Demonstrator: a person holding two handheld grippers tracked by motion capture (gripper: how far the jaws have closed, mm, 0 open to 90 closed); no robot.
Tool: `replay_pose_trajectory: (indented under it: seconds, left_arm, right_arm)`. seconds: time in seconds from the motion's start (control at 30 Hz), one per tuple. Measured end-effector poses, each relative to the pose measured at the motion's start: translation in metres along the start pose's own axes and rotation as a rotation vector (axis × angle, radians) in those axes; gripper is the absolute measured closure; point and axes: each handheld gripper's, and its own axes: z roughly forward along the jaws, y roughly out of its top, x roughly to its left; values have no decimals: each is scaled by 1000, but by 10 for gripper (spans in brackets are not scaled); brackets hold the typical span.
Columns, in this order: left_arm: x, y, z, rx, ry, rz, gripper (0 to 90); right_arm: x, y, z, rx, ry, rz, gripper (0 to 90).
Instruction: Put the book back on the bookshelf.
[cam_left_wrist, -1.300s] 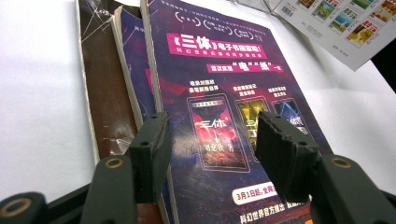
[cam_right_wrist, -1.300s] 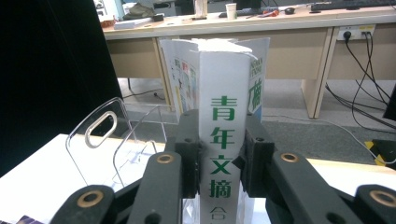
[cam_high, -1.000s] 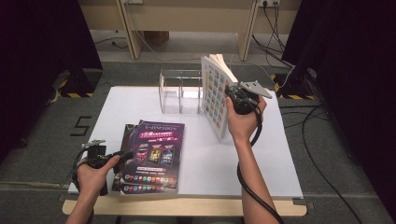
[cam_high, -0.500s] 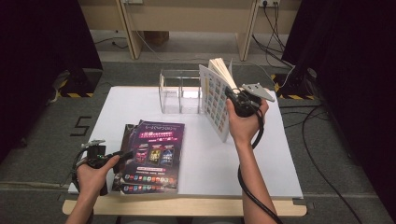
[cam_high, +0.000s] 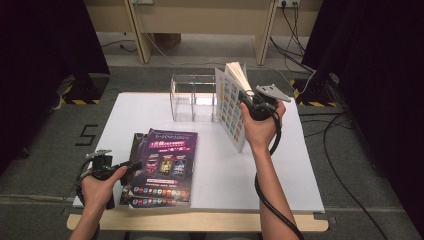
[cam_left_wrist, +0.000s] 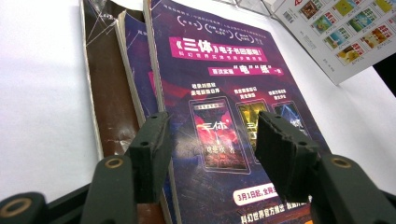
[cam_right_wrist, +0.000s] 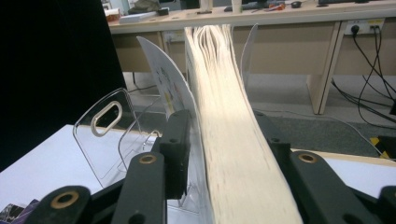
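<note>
White pages fan out from the picture book (cam_high: 231, 107), which stands on its edge on the table (cam_high: 280, 165) just beside the clear rack (cam_high: 192, 97). The right gripper (cam_high: 248, 101) has just been letting go, though the book sits between its jaws. I think the book goes into the rack next (the slot is narrow). The left gripper (cam_high: 131, 165) waits open at the purple books (cam_high: 167, 167). The table's right side has free room.

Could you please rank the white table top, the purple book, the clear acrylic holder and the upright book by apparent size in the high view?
1. white table top
2. purple book
3. clear acrylic holder and upright book: too alike to rank.
</note>
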Motion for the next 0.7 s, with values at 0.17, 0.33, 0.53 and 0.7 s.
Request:
replay_pose_trajectory:
  seconds: [0.17,0.33,0.53,0.7]
  left_arm:
    - [0,1,-1,-2,0,1,445]
    - [0,0,0,3,1,4,445]
    - [0,0,1,7,-1,4,444]
    - [0,0,1,4,0,0,445]
  right_arm:
    - [-1,6,6,37,9,-6,622]
    - [-3,11,12,95,10,19,621]
    - [-3,14,13,127,-21,-2,732]
    - [1,12,11,112,-16,-29,739]
